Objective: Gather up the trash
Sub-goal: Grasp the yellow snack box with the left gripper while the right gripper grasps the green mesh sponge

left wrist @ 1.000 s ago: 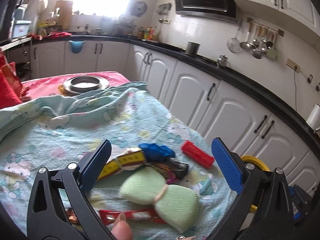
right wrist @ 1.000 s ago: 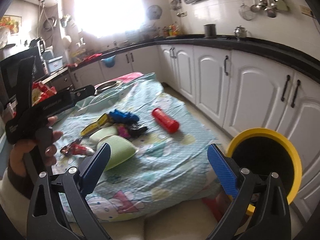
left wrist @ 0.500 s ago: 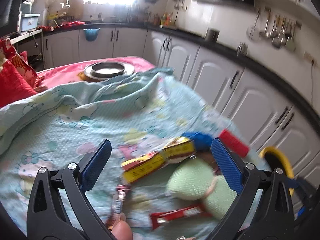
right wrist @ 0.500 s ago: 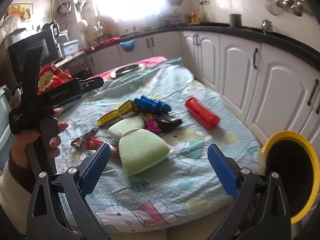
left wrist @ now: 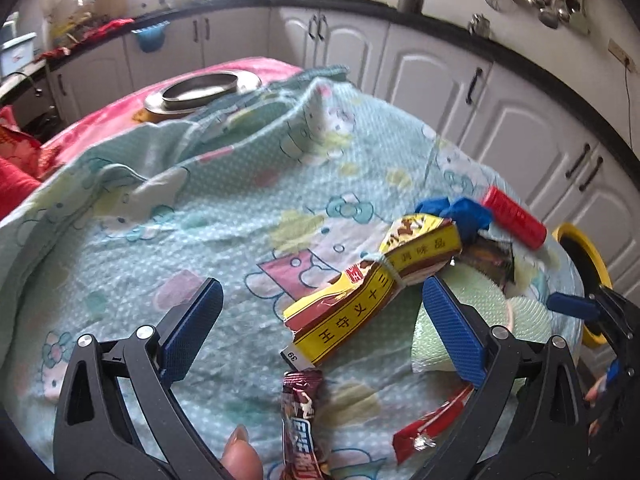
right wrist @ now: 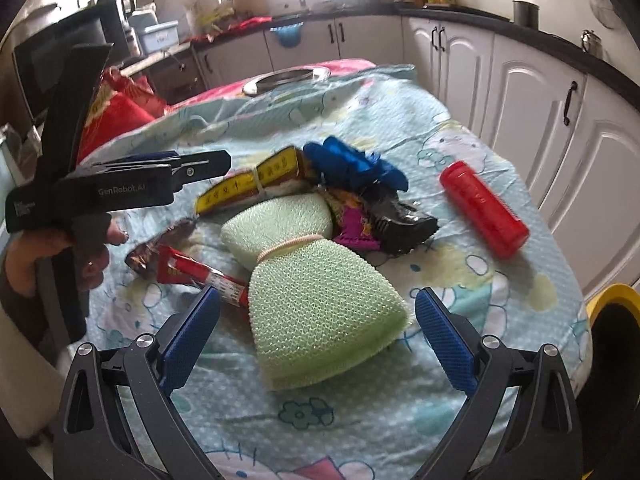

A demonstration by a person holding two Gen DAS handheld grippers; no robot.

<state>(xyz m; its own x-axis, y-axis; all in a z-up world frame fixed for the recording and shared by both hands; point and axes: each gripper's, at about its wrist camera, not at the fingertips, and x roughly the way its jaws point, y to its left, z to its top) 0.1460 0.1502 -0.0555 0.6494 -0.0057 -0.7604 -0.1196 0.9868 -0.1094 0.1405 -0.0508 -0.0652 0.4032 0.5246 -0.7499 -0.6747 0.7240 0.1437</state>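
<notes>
Both my left gripper [left wrist: 318, 326] and right gripper [right wrist: 318, 338] gape wide, empty. At twelve o'clock, the bound green sponge [right wrist: 316, 276] overlaps a red wrapper [right wrist: 200, 274]; grabbing it may drag that along.

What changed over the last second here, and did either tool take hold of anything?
Both tools closed in on the trash pile: the left tool swung left to the yellow packet, the right tool advanced to the green sponge. Neither has gripped anything; both remain open. The trash lies as before.
</notes>
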